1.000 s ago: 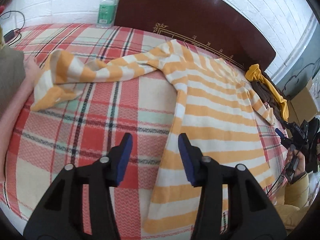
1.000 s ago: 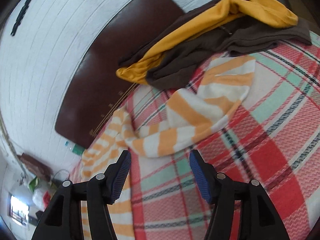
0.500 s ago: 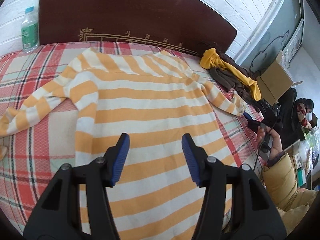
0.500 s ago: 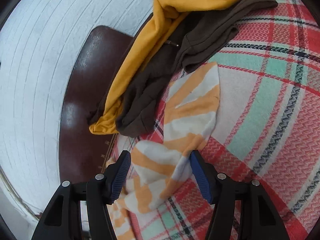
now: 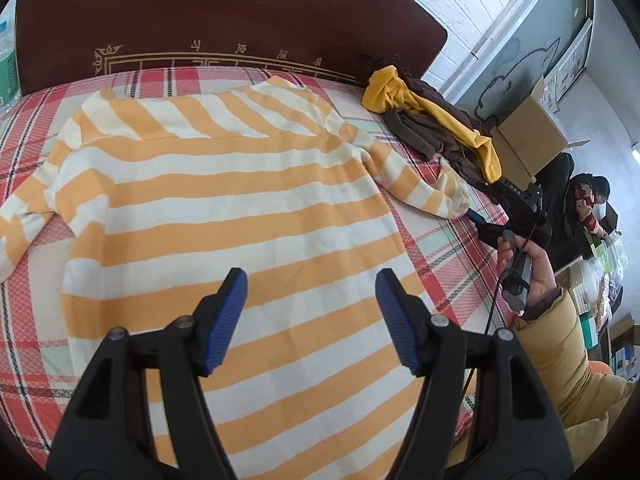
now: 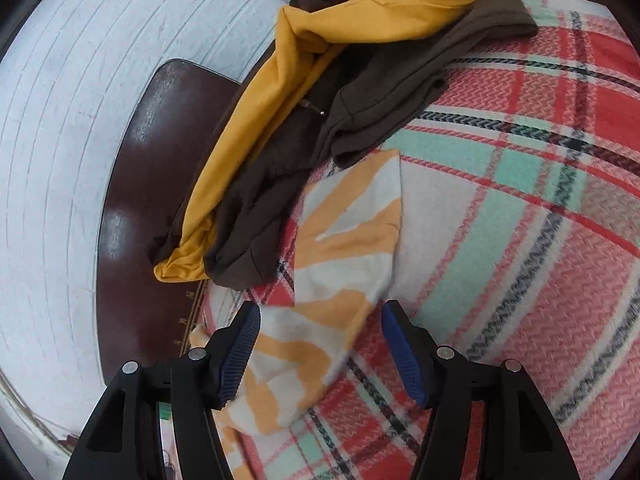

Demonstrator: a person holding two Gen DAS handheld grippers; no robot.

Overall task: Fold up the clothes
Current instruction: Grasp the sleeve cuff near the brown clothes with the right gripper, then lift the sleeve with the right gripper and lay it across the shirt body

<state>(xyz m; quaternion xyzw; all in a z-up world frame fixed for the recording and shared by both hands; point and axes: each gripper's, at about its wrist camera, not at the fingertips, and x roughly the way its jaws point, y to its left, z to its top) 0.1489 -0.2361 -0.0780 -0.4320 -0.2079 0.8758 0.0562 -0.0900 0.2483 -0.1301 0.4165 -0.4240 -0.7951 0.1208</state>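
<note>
Between the spread jaws of the right gripper [image 6: 320, 344] lies the cuff end of one sleeve [image 6: 344, 264] of the striped shirt [image 5: 224, 216]; the blue pads stand to either side of the cloth, and no pinch is visible. Ahead of the left gripper [image 5: 310, 320], whose jaws are opening with nothing between them, the shirt's body lies spread flat on the plaid bed [image 6: 520, 240]. Its long axis runs straight away from the left jaws, hem nearest them, collar toward the headboard [image 5: 240, 12]. The sleeve's long axis runs forward from the right jaws, its tip touching the heap of brown and mustard clothes [image 6: 320, 92] beyond. Judged step: seizing the sleeve to fold it across the body. Done well, the right jaws would close on both layers near the cuff, clear of the heap, then carry it over without dragging the body askew.
</note>
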